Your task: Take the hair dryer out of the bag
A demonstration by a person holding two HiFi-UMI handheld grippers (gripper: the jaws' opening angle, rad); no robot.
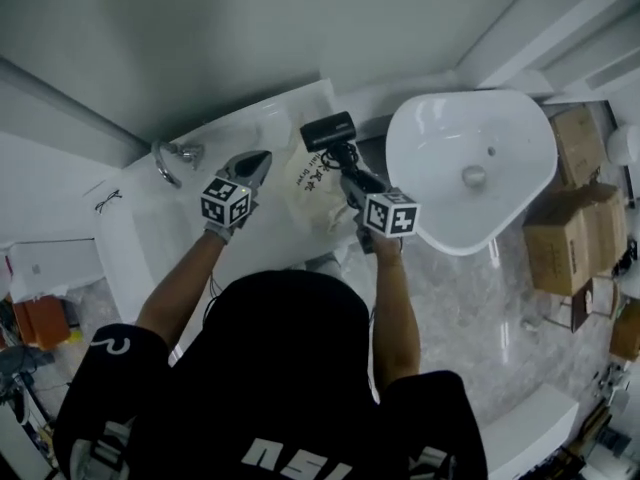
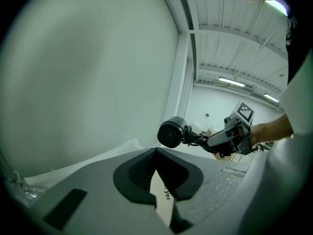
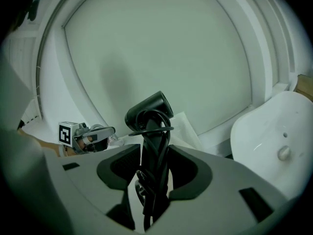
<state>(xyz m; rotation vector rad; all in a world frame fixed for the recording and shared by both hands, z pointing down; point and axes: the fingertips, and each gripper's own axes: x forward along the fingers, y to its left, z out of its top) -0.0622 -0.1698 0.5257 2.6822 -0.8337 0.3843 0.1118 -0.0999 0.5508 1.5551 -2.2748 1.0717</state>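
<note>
The black hair dryer (image 1: 328, 130) is up in the air, its cord wound round the handle. My right gripper (image 1: 350, 184) is shut on that handle (image 3: 154, 160), and the dryer's barrel (image 3: 149, 110) points left above the jaws. Just below it hangs the cream cloth bag (image 1: 312, 190) with dark print. My left gripper (image 1: 260, 161) is shut on the bag; a strip of printed fabric (image 2: 164, 199) shows pinched between its jaws. In the left gripper view the dryer (image 2: 171, 132) and the right gripper (image 2: 229, 139) are to the right, clear of the bag's edge.
A white basin (image 1: 520, 148) stands on the right, with cardboard boxes (image 1: 575, 228) beyond it. On the left is a white bathtub (image 1: 135, 243) with a chrome tap (image 1: 172, 158). A light wall fills the top. The floor is pale marble (image 1: 470, 318).
</note>
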